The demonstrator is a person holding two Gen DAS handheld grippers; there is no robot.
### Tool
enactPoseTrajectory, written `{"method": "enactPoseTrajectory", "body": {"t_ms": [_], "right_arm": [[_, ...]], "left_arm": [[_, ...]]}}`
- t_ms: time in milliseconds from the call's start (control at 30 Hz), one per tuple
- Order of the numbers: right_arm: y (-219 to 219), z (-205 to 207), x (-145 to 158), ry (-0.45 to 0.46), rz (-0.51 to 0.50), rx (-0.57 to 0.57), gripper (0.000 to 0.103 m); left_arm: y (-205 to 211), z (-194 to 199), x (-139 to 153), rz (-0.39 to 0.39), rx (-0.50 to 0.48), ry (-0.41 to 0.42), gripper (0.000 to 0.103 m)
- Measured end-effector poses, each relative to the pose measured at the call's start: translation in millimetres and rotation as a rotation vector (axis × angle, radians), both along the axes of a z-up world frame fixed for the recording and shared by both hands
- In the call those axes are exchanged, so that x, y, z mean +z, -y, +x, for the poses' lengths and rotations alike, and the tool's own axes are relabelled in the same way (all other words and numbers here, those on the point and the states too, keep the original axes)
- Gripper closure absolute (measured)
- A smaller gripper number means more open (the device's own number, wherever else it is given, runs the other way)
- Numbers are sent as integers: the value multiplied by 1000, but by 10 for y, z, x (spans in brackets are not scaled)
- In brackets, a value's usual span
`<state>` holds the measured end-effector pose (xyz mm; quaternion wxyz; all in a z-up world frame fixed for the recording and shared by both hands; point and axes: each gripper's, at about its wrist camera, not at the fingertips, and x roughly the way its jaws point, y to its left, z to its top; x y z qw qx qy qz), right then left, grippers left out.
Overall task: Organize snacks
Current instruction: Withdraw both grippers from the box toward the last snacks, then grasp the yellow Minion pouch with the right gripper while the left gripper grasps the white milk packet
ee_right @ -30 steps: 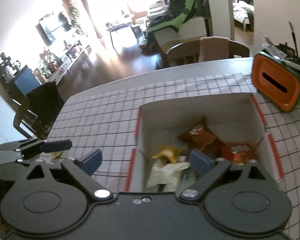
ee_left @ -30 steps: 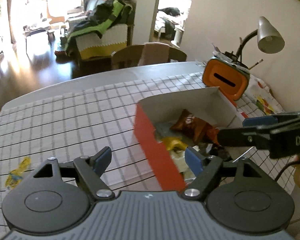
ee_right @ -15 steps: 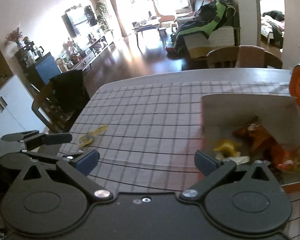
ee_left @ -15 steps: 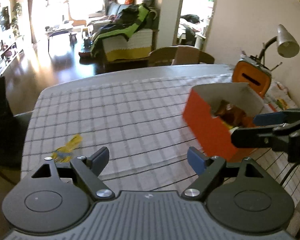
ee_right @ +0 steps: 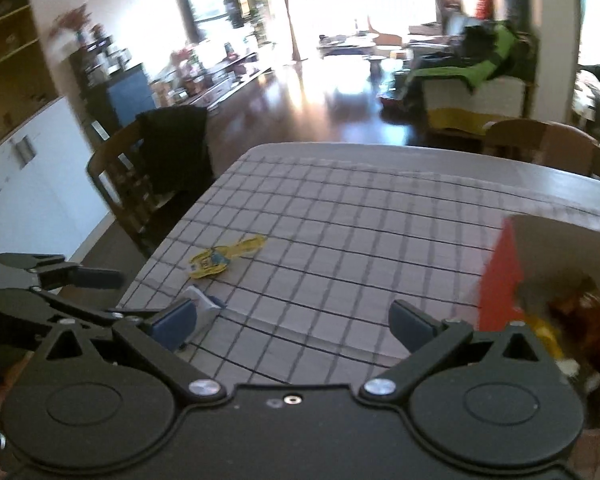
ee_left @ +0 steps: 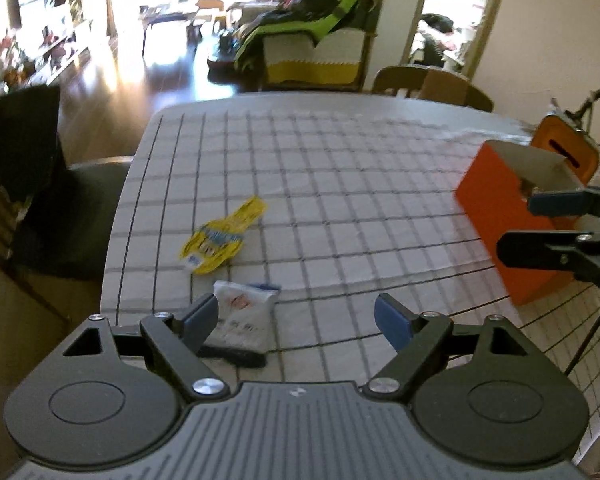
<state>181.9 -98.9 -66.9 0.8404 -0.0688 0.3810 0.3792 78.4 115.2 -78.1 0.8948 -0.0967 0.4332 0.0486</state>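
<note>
I've swung both tongs off the box (ee_left: pixel 500 216), now off to their right. Left tongs (ee_left: pixel 296 318) spread over the white packet (ee_left: pixel 242 316); right tongs (ee_right: pixel 294 320) spread, empty. Yellow packet (ee_left: pixel 220 236) just ahead; pickup next.

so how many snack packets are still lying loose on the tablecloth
2: a yellow packet out on the tablecloth, and a white packet nearer, by the left tongs. Others may be hidden behind the tongs.
</note>
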Motion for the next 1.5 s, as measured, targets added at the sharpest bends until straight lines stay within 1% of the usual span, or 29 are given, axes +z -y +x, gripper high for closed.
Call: {"method": "enactPoseTrajectory", "body": {"t_ms": [167,233,333,400,533,667,733,800,867,933,1000,1067,1133,1333,1500], "right_arm": [[-236,70,-127,-4,-47,140,0],[-348,119,-196,3,-72,202,1],[-494,193,-277,21,-110,298,1],[-574,238,-326,23,-128,360,1],[-716,339,-432,17,-163,481,1],[-855,447,-526,5,-188,553,3],[-908,502,-547,-4,-192,585,3],[-970,545,-556,-1,-200,624,4],[-1032,580,-558,14,-212,667,5],[-1103,617,-563,35,-227,709,5],[-1181,657,-569,57,-239,749,5],[-1271,685,-588,71,-248,794,8],[-1389,715,-624,90,-257,838,10],[-1806,763,-838,136,-298,943,18],[-2102,773,-915,166,-289,1003,20]], "left_arm": [[-145,112,-287,1,60,-74,17],[-216,175,-411,-16,81,-103,17],[-259,280,-582,-2,88,-139,17],[-285,338,-683,-8,91,-162,17],[-295,434,-804,11,90,-191,19],[-278,502,-845,30,73,-198,26],[-279,555,-889,40,70,-216,35],[-276,584,-905,51,65,-216,40],[-273,596,-899,55,65,-212,41],[-263,590,-895,66,69,-207,49],[-244,573,-890,71,66,-201,54],[-233,550,-888,69,65,-195,55],[-258,523,-886,61,85,-187,56],[-463,322,-789,-20,221,-159,57],[-555,150,-731,-61,296,-137,57]]}}
